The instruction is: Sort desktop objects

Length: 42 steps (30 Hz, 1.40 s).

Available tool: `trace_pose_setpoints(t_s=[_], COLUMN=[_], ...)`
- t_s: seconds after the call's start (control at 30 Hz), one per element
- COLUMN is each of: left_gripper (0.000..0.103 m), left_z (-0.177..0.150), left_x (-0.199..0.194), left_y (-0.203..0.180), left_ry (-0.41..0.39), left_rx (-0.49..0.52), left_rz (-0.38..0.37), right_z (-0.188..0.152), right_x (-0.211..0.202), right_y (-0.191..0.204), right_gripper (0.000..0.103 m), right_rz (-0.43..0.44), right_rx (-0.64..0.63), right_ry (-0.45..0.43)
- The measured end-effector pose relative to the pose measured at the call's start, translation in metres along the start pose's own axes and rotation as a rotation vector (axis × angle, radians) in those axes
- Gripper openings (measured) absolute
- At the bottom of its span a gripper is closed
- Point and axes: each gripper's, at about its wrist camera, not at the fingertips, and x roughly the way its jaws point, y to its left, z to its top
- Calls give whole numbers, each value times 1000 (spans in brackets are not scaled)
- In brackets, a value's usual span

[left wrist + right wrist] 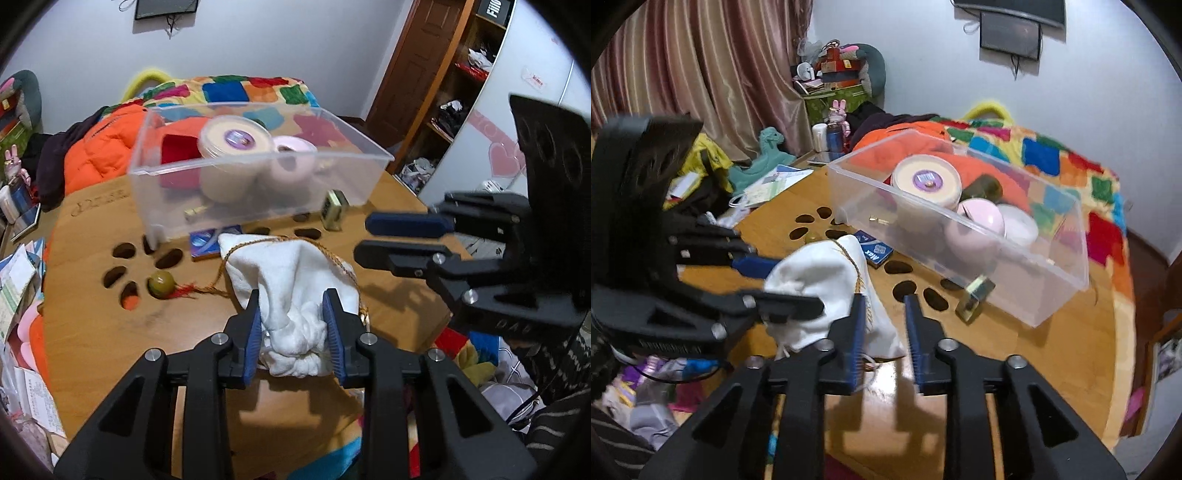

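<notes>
A white drawstring pouch (295,273) with a gold cord lies on the round wooden table (110,332). My left gripper (293,299) is shut on its bunched near end, blue pads pressing the cloth from both sides. My right gripper (364,238) hovers just right of the pouch, jaws apart with nothing between them. In the right wrist view the right gripper (884,301) shows bare table in its gap, the pouch (820,273) lies beside its left finger, and the left gripper (798,286) clamps it from the left. A clear plastic box (266,159) stands behind.
The box (1052,295) holds a cream round tub (232,138), a pink roll (291,155) and a red item. On the table lie an olive bead with red tassel (161,283), a blue card box (873,253) and a small gold block (975,295). Oval cut-outs pierce the tabletop. Clutter surrounds it.
</notes>
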Motion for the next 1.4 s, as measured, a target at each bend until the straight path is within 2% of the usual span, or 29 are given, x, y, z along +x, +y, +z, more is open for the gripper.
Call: trace_pose_setpoints(t_s=[0.07,0.23,0.4,0.47,0.53,0.7,0.87,1.0,1.07,1.23,1.27,1.33,1.4], left_gripper=[31,31,32,32,32,32,32,33,33,42,43,52,53], left_z=[-3,-7,-4,-5,-7,-12,-13,-5,2,23,25,30,32], left_x=[3,0,-11,-14,-14,-15,-3,12,21,46,50,56,58], left_y=[-3,1,15,22,25,24,6,-7,-16,-37,-43,-56,-63], left_ry=[6,0,-6,-4,5,5,28,40,42,53,55,51,51], left_rx=[-3,-53,-86,-99,-104,-104,-71,-83,-80,-92,-83,-57,-45], left_rz=[2,-12,17,25,28,29,21,-45,-53,-108,-106,-91,-97], right_z=[-1,0,-4,-7,-12,-23,-32,-42,-48,-66,-69,-74,-77], right_x=[-1,6,2,0,-3,-9,-10,-14,-19,-30,-32,-35,-37], right_y=[-5,-5,-6,-7,-8,-8,-6,-13,-19,-35,-38,-45,-52], right_gripper=[31,31,33,45,50,51,53,53,54,54,54,54,56], right_rz=[19,58,69,60,46,42,27,8,-18,-83,-95,-110,-117], right_rx=[6,-7,1,2,4,2,-13,-1,-3,3,8,21,33], right_ry=[2,17,-6,-2,-5,6,14,16,22,40,43,48,49])
